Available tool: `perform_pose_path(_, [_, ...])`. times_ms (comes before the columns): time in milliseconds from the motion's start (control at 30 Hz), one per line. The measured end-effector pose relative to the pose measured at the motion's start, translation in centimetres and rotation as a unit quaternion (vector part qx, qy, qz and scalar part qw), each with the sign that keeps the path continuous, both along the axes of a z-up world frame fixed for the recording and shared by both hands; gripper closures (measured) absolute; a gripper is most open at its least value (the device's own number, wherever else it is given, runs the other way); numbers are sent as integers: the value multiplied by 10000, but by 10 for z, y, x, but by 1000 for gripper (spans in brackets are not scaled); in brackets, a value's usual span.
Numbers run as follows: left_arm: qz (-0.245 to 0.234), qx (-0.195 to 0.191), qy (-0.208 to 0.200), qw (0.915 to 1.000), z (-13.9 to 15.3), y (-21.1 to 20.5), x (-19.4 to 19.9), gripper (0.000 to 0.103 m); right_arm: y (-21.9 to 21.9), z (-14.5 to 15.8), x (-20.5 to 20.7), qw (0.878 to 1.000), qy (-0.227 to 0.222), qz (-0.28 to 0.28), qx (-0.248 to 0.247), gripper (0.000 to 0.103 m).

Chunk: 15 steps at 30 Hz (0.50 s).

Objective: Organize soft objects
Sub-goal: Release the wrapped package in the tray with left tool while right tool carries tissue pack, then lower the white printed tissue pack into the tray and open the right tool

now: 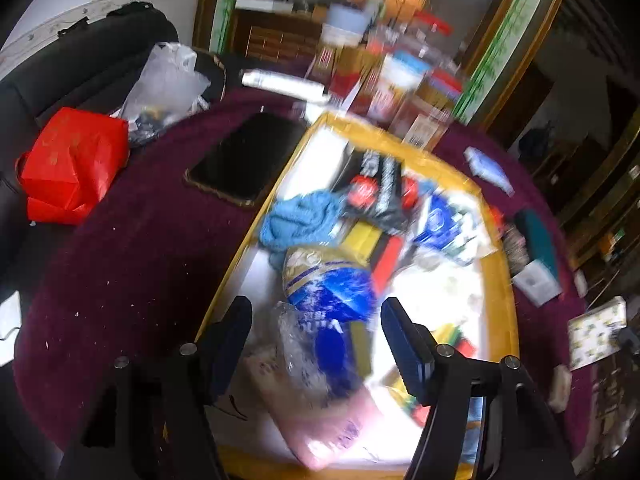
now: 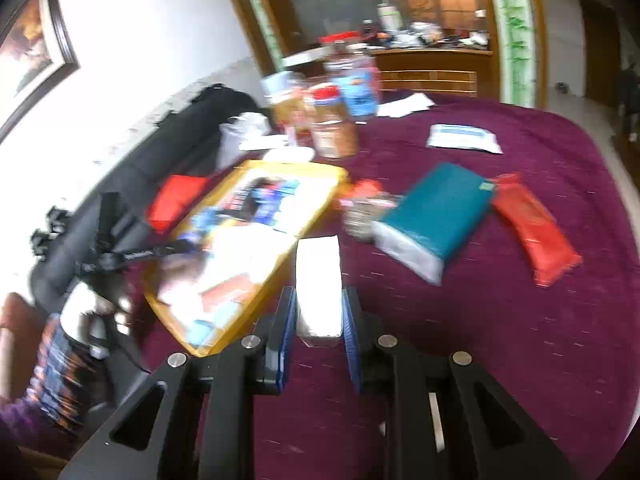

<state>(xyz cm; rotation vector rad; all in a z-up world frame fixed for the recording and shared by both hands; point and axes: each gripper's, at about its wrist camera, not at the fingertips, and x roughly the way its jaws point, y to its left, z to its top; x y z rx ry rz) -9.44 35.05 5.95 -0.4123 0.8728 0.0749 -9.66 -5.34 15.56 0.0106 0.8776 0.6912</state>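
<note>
Yellow tray (image 1: 500,280) is already piled up. Right gripper (image 2: 319,312) pinches a white pack (image 2: 318,284); left gripper (image 1: 316,316) gapes empty. Teal pack (image 2: 436,216) and red pouch (image 2: 532,228) still out right.

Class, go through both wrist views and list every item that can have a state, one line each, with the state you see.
Left gripper: jaws open, above the tray, holding nothing.
Right gripper: jaws shut on the white pack.
Yellow tray: piled with packets.
Blue cloth: crumpled, in the tray.
Phone: flat on the cloth, screen dark.
Teal pack: lying flat outside the tray.
Red bag: crumpled, off the table.
</note>
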Motion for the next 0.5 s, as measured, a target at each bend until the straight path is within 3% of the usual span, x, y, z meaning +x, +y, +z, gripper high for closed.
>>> perform_pose_path(233, [99,-204,-821,9964,31,3,-52,25,70,1,1,9925,577,824,696,81])
perform_pose_path(500, [195,-579,-1003,9931,27,15,-90,24,147,-36,-2,9753,1397,1412,967,81])
